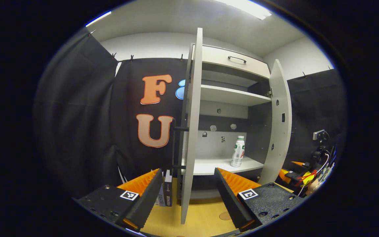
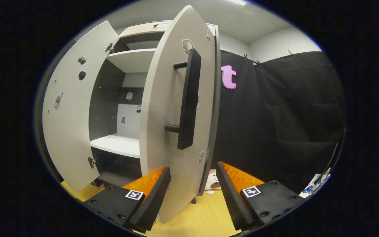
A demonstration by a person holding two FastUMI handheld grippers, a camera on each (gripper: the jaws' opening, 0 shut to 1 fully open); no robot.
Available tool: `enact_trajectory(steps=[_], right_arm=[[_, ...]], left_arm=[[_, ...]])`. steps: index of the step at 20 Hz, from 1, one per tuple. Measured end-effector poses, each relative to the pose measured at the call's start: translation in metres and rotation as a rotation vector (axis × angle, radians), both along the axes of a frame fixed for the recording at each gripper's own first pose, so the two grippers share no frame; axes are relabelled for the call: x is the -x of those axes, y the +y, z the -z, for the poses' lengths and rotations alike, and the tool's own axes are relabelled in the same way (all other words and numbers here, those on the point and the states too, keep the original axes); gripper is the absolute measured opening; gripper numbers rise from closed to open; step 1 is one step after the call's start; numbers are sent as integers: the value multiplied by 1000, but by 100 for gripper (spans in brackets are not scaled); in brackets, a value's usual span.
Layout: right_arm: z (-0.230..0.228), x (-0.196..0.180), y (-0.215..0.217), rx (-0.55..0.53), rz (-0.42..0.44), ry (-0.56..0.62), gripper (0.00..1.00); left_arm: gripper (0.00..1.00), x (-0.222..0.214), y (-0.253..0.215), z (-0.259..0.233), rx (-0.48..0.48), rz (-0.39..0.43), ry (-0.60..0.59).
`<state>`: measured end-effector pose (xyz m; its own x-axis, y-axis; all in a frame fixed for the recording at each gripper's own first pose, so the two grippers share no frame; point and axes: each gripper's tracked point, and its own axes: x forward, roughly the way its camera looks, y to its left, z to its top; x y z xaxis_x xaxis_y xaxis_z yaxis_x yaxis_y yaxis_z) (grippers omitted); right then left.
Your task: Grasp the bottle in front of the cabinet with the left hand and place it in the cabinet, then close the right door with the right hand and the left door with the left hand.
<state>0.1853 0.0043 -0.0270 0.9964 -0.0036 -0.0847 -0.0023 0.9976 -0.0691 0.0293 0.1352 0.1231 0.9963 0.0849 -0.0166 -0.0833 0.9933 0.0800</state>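
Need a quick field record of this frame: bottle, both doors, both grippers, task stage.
bottle: bottle stands upright on the cabinet shelf, right part of it
left door: left door open, seen edge-on between the left gripper's fingers
right door: right door open, its handle ahead of the right gripper
left gripper: left gripper open, holding nothing
right gripper: right gripper open, the door's lower edge between its fingers
task stage: bottle placed; neither door closed yet
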Motion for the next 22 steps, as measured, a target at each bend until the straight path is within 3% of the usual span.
enact_trajectory(steps=[3,6,9,12,13,14,15,17,18,19,20,22], right_arm=[[0,-11,25,-4,-27,-1,94],[-5,-9,32,80,-30,-25,94],[-18,-2,39,-3,-57,-29,94],[-44,1,31,-100,-46,-55,94],[-54,4,28,-114,-43,-65,88],[-63,9,23,-121,-38,-74,87],[-70,15,18,-127,-31,-80,94],[-85,24,11,-139,-23,-95,94],[-91,29,7,-139,-19,-100,87],[-95,34,3,-133,-15,-103,87],[-100,40,-2,-122,-11,-107,94],[-106,49,-11,-98,0,-108,94]], left_arm=[[95,2,14,5,-8,-17,13],[95,3,29,8,-22,-40,22],[95,4,36,11,64,-26,28],[95,5,58,6,12,-76,16],[93,7,63,4,-15,-90,14],[93,6,67,5,-30,-98,12],[93,6,71,5,-35,-101,12],[95,3,78,11,-22,-100,14],[95,0,81,15,-16,-101,16],[95,-1,86,18,-13,-104,20],[93,-4,90,21,-15,-109,25],[93,-10,98,30,-22,-118,37]])
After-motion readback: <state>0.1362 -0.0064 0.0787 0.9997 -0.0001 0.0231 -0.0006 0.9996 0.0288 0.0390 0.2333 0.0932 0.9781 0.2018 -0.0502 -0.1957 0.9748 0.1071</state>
